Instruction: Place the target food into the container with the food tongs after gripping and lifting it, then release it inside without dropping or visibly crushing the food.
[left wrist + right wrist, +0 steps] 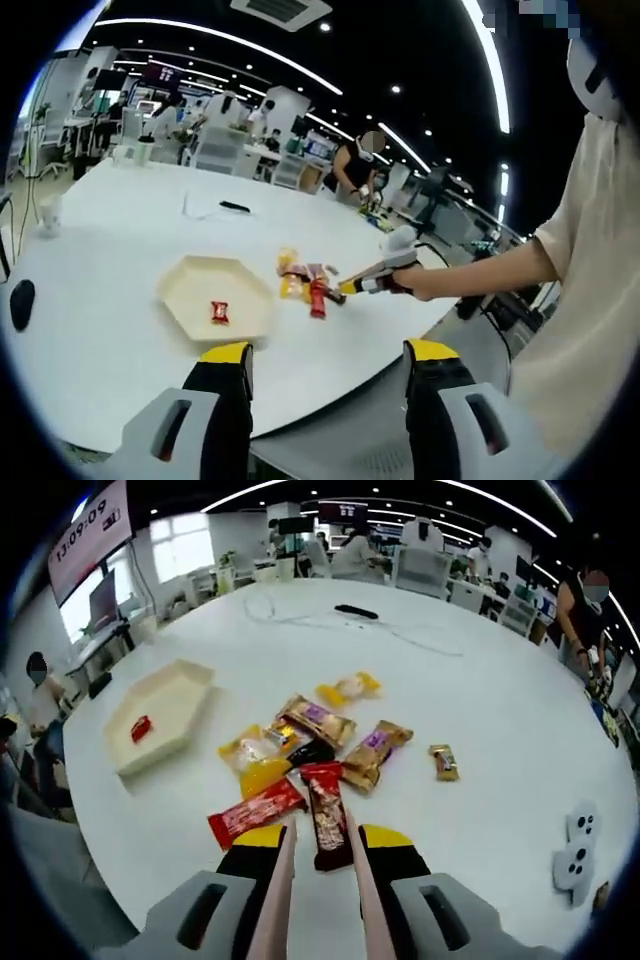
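Two tong arms [318, 880] in your right hand-held gripper [320, 842], jaws narrowed on them, are straddling the red snack bar [325, 820] on the tabletop [500, 720]; your left hand-held gripper [330, 352] is hanging wide, near the cream container [215, 295].

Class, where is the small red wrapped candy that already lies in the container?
In the right gripper view the small red candy lies inside the hexagonal cream tray, left of the snack pile on the white table.

Left gripper view: far, across table [120, 340]. Right gripper view: close above snacks [320, 745]. Shared: tray [215, 295].
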The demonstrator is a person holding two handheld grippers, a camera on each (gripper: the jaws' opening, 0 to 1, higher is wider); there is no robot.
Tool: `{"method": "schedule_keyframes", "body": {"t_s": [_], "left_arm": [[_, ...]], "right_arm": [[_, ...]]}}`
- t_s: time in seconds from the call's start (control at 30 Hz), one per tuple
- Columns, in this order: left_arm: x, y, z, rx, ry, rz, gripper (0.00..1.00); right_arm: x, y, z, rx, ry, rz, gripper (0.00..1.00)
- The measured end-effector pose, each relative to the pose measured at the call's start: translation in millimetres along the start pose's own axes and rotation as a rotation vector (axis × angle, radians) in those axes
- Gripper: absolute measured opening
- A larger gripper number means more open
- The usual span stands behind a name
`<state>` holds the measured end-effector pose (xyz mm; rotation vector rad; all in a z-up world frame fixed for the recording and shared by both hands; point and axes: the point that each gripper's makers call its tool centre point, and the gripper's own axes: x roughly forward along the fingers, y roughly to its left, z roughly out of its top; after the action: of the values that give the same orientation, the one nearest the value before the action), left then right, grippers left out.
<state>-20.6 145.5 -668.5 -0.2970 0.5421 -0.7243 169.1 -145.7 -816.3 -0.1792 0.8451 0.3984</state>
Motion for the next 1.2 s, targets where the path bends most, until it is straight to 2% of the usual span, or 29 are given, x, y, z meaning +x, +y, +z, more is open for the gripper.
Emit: {"method": "schedule_keyframes", "body": {"t_s": [0.3, 0.57, 0.7, 1.2], "left_arm": [[-6, 5.3, -5.6, -0.013, 0.02, 0.018, 0.61], [-10, 9.0, -2.5, -0.018, 0.011, 0.035, 0.61], [-10, 9.1, -6.0, -0.025, 0.015, 0.036, 0.61], [-14, 13.7, -5.5, -0.032, 0.003, 0.059, 0.6]], "right_arm": [[8, -1, -1.8, -0.014, -0.005, -0.002, 0.27], [11, -4, -2.8, -0.036, 0.009, -0.011, 0.27], [13, -7, -2.1, 0.007, 0.014, -0.018, 0.27], [21, -3, -11.1, 0.014, 0.054, -0.014, 0.27]]}}
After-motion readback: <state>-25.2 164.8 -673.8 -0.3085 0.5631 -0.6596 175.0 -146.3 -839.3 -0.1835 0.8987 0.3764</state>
